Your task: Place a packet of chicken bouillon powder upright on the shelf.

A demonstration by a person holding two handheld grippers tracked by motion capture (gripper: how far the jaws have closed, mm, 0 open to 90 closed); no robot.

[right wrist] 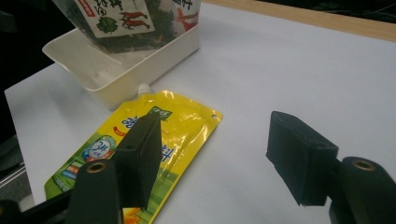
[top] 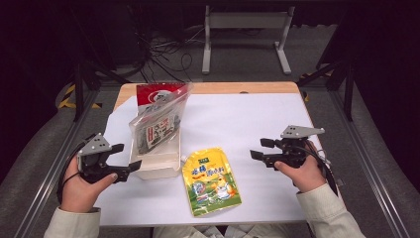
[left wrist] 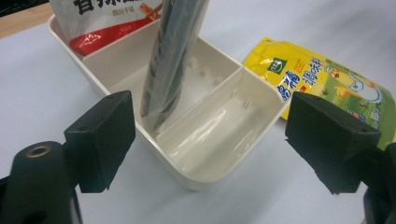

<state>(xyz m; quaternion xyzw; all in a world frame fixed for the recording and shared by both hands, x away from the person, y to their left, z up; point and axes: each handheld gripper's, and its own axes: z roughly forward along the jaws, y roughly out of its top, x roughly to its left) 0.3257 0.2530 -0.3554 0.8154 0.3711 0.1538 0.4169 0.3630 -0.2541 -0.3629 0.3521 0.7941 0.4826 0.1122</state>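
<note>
The left gripper (top: pixel 130 157), held in the person's left hand (top: pixel 81 186), hovers at the left side of the table (top: pixel 257 119) with its black jaws spread wide and nothing between them. Just ahead of its jaw tips sits a cream plastic tray (left wrist: pixel 212 175), a smooth, glossy rectangular box split by thin walls into compartments. The compartment nearest the gripper is empty. In the next one, a clear packet of dark dried food (left wrist: pixel 173 60) stands upright, leaning a little. Behind it, in the farthest compartment, a red and white packet (left wrist: pixel 105 21) stands on end.

To the right of the tray, seen from the left gripper, a yellow spouted pouch (top: pixel 210 181) lies flat on the white tabletop, close to the tray's corner. It is shiny and soft, printed with blue lettering and a green meadow scene, with a small white spout at its upper left corner.

The right gripper (top: pixel 256 149), in the person's right hand (top: pixel 304 173), is held level above the table, well apart from the pouch, with bare white tabletop between them. Its jaws also stand wide and hold nothing. In the right gripper view, the pouch lies ahead and partly behind one black jaw, with the tray beyond it. Both jaw pads are blocky, matte black rectangles.
</note>
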